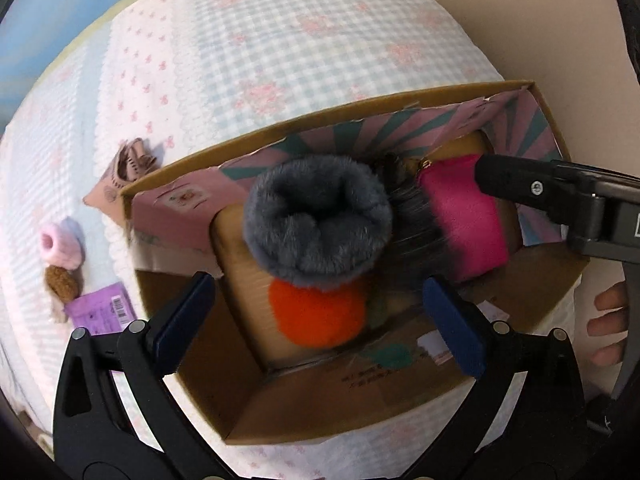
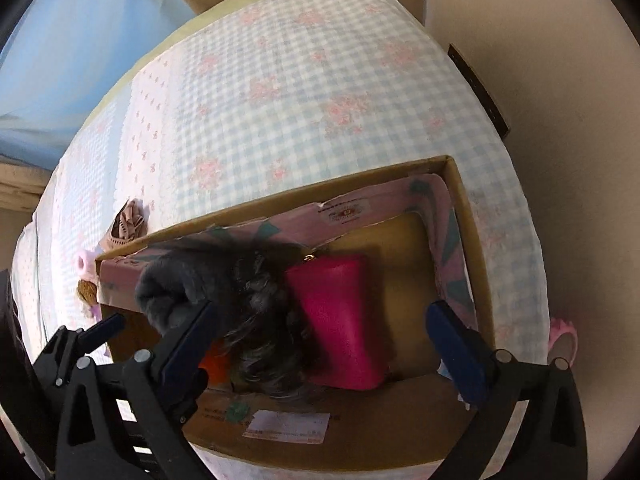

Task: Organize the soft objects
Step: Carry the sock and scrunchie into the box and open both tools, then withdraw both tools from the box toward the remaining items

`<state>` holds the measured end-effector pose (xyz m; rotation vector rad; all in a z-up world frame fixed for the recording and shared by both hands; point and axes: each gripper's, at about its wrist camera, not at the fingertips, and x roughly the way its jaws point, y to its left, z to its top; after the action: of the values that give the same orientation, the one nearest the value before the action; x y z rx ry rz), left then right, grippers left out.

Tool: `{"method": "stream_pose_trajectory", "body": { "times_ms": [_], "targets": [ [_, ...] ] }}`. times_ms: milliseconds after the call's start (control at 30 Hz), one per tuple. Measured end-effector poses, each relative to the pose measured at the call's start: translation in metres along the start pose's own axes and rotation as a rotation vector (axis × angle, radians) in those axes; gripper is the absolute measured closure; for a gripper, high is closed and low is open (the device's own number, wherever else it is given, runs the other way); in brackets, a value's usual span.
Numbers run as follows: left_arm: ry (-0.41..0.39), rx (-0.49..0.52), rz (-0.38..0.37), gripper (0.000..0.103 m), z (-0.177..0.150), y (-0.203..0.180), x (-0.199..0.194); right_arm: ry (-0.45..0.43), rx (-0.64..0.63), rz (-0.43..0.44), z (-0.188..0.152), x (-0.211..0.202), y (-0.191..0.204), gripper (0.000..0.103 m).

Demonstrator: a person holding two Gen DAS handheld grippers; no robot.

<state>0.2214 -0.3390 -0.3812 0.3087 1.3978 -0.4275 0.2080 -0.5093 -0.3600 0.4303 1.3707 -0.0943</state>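
A cardboard box [image 1: 420, 404] stands open on the bed. In it lie a grey furry item [image 1: 316, 232], an orange pompom [image 1: 316, 312], a dark hairy piece [image 1: 416, 220] and a pink pouch [image 1: 464, 220]. My left gripper [image 1: 320, 328] is open and empty above the box. In the right wrist view the box [image 2: 464, 208] holds the pink pouch [image 2: 344, 320], the dark hairy piece [image 2: 260, 312] and the grey furry item [image 2: 168, 292]. My right gripper [image 2: 324, 340] is open and empty over the pouch. Its finger [image 1: 516, 184] shows in the left wrist view beside the pouch.
On the checked bedspread [image 1: 280, 40] left of the box lie a pink fuzzy item [image 1: 60, 244], a brown fuzzy item [image 1: 62, 284], a purple packet [image 1: 104, 308] and a beige bow piece [image 1: 132, 160]. A wall [image 2: 560, 80] runs along the right.
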Motion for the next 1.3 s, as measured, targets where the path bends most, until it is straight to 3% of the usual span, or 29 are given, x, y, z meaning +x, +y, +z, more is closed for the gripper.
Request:
{"method": "stream_pose_trajectory", "body": {
  "times_ms": [367, 700, 1067, 1300],
  "targets": [
    [-0.087, -0.031, 0.013, 0.0, -0.012, 0.01, -0.041, -0.09, -0.023, 0.004, -0.015, -0.029, 0.007, 0.0],
    [-0.241, -0.063, 0.053, 0.0, -0.045, 0.019, -0.117, -0.155, -0.059, 0.005, -0.046, -0.086, 0.024, 0.0],
    [-0.442, -0.121, 0.097, 0.0, -0.116, 0.046, -0.238, -0.36, -0.144, -0.017, -0.105, -0.196, 0.066, 0.0],
    [-0.531, -0.168, 0.146, 0.0, -0.166, 0.07, -0.287, -0.428, -0.228, -0.011, -0.137, -0.228, 0.101, 0.0]
  ]
}}
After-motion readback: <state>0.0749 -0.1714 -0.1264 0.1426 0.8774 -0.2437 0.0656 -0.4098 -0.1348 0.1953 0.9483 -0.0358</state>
